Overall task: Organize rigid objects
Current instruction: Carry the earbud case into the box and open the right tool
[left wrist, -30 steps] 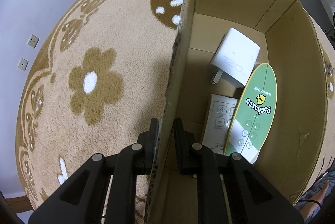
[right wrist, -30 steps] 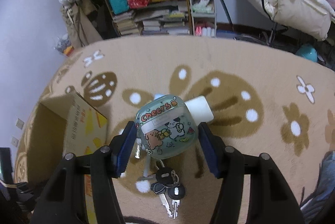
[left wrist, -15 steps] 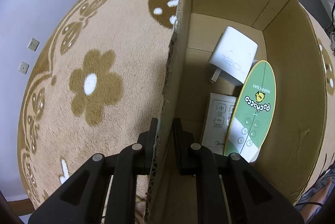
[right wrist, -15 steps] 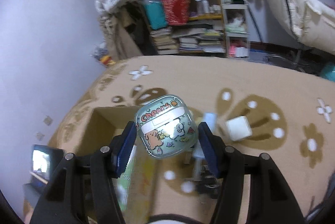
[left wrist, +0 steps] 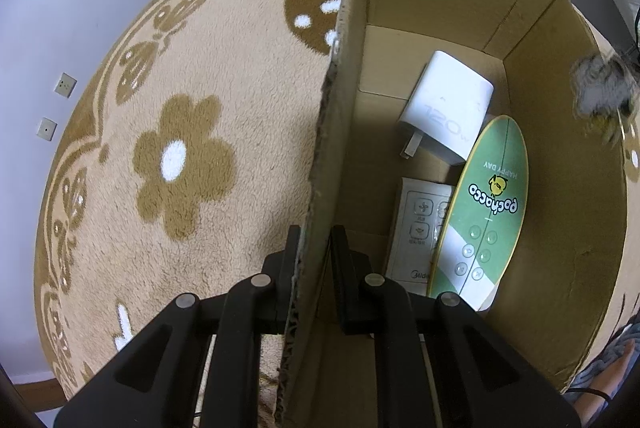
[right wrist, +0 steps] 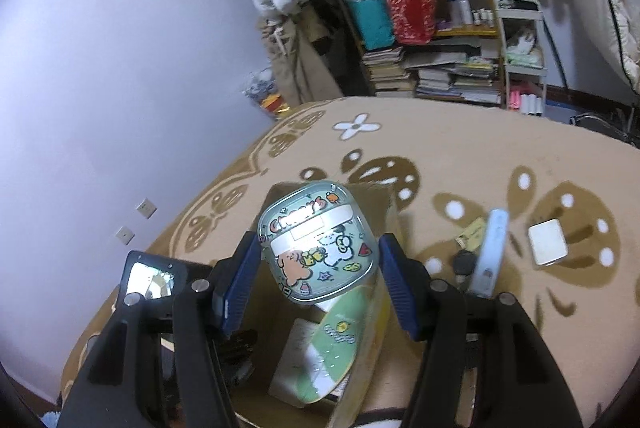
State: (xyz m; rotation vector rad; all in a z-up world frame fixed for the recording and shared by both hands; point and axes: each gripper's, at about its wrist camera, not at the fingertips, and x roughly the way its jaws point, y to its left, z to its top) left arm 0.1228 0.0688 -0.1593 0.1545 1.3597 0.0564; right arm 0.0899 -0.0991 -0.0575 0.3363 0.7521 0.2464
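Note:
My left gripper [left wrist: 316,240] is shut on the left wall of an open cardboard box [left wrist: 344,68] and points steeply down. Inside the box lie a white charger [left wrist: 444,112], a white remote [left wrist: 416,228] and a green oval remote [left wrist: 488,212] that leans on the white one. My right gripper [right wrist: 320,268] is shut on a pale green cartoon case [right wrist: 320,244] and holds it in the air over the box [right wrist: 384,196]. A blurred grey fluffy thing [left wrist: 600,92] shows above the box's right wall.
The box stands on a tan flowered rug [left wrist: 180,156]. To the right of the box, a light blue bar [right wrist: 490,248], a white square block [right wrist: 547,242] and small dark bits [right wrist: 464,262] lie on the rug. A cluttered bookshelf [right wrist: 420,28] and a wall [right wrist: 120,68] stand beyond the rug.
My right gripper has swung left with the case, from above the loose items on the rug to above the box. The left gripper keeps its hold on the box wall.

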